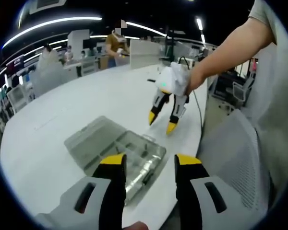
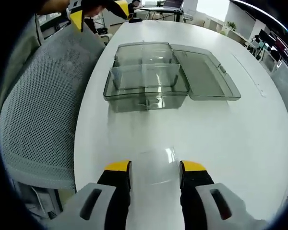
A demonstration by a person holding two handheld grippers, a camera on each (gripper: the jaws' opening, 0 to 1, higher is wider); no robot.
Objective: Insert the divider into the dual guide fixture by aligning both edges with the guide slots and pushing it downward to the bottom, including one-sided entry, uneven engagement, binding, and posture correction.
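A clear grey plastic box (image 2: 146, 79), the guide fixture, stands on the white table (image 2: 230, 134) with its lid (image 2: 204, 72) folded open flat beside it. In the right gripper view my right gripper (image 2: 154, 167) is short of the box, its jaws closed on the edges of a clear plastic divider (image 2: 156, 165) that glints between them. In the left gripper view the box (image 1: 120, 148) lies just beyond my left gripper (image 1: 150, 160), which is open with nothing in it. The right gripper (image 1: 162, 122) hangs above the table past the box. The left gripper's yellow tips (image 2: 98, 12) show beyond the box.
A grey mesh chair (image 2: 43, 110) stands at the table's edge, beside the box (image 1: 235, 153). A person's arm (image 1: 230, 48) holds the right gripper. Desks, chairs and a person (image 1: 116, 45) fill the far room.
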